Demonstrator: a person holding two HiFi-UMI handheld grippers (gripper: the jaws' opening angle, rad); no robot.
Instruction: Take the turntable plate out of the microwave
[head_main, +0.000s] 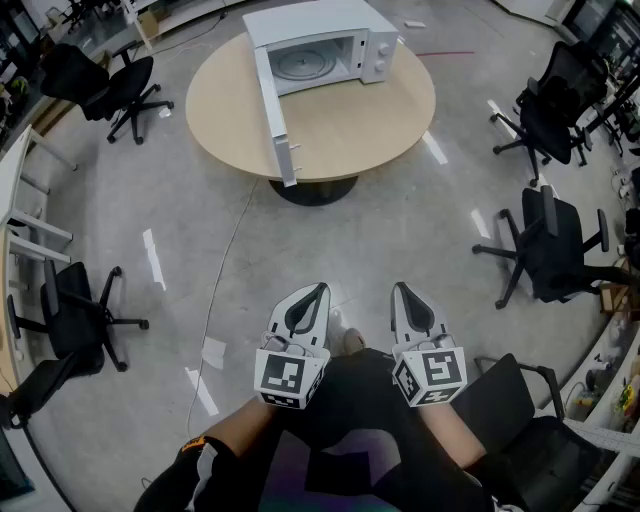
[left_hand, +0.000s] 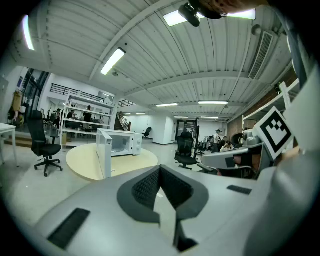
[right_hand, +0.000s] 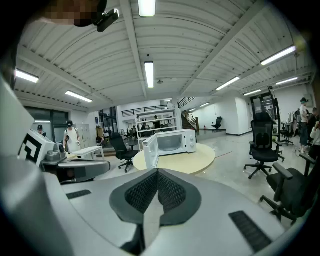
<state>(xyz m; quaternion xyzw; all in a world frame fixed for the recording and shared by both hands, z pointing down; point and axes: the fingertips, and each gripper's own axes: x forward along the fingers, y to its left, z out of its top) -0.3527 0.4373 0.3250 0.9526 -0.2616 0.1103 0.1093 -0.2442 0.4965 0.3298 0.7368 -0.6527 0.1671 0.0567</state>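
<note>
A white microwave (head_main: 318, 50) stands at the far side of a round beige table (head_main: 370, 120), its door (head_main: 275, 115) swung wide open toward me. Inside lies the glass turntable plate (head_main: 300, 65). Both grippers are held low near my body, well short of the table. My left gripper (head_main: 319, 289) and right gripper (head_main: 399, 287) are shut and hold nothing. The left gripper view shows the shut left gripper (left_hand: 160, 168) with the microwave (left_hand: 122, 142) far ahead. In the right gripper view the right gripper (right_hand: 157, 171) points at the open microwave (right_hand: 172, 141).
Grey floor lies between me and the table, crossed by a thin cable (head_main: 225, 260) and white tape marks (head_main: 153, 258). Black office chairs stand at left (head_main: 80, 320), upper left (head_main: 125, 90), right (head_main: 550, 245) and close by at lower right (head_main: 530, 420). A white desk (head_main: 20, 190) lines the left edge.
</note>
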